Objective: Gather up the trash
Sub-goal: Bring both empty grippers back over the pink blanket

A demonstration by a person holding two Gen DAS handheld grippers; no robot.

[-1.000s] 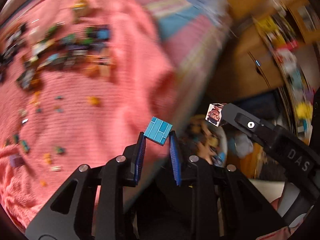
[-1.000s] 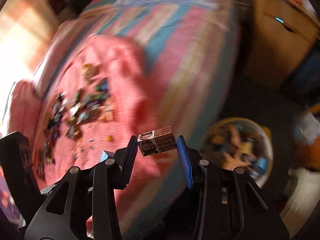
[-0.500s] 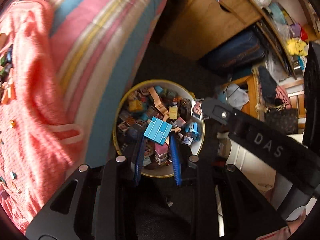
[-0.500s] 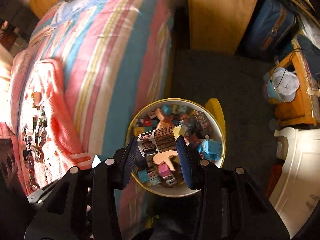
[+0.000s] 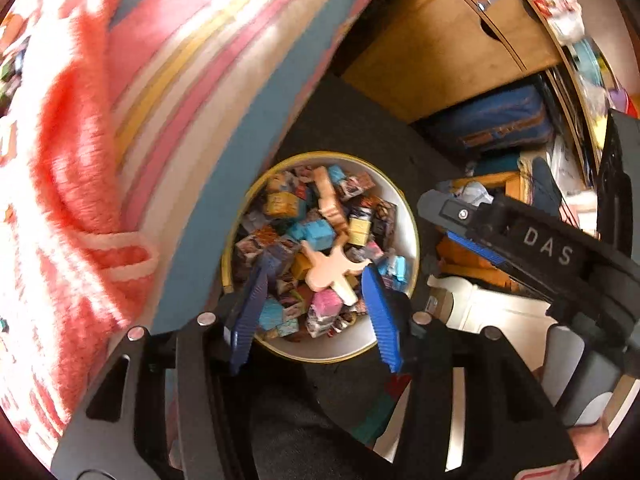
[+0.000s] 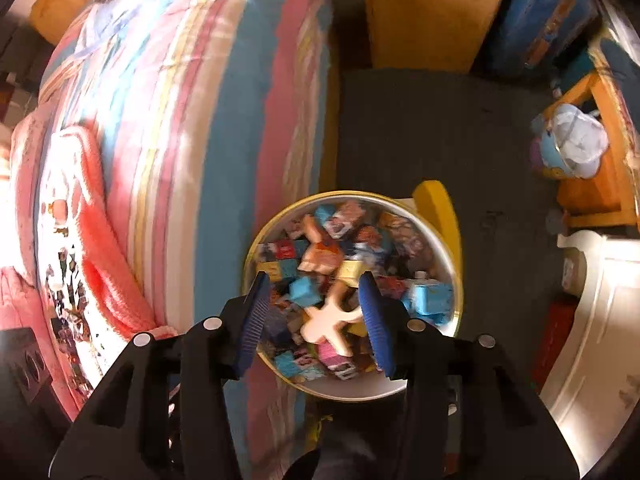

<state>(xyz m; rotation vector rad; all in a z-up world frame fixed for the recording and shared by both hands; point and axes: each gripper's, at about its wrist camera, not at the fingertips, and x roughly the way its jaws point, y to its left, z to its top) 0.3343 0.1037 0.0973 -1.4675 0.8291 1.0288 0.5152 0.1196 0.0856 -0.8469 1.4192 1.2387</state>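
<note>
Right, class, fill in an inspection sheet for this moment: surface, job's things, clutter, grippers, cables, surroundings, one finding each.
Surface: dark carpet beside a striped bed.
Job's things: round bucket on the floor, filled with printed toy cubes and a pale flat figure.
Clutter: small pieces scattered on the pink blanket.
Grippers: left gripper and right gripper both open, empty, above the bucket.
Cables: nothing seen.
Surroundings: wooden cabinet, blue bag, white furniture.

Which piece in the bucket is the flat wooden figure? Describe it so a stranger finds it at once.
Beside the striped bed, on the dark floor, stands a round bucket of printed cubes. Near its middle lies the wooden figure, splayed like a star. Unlike the cubes, it is flat, pale and unprinted.
</note>
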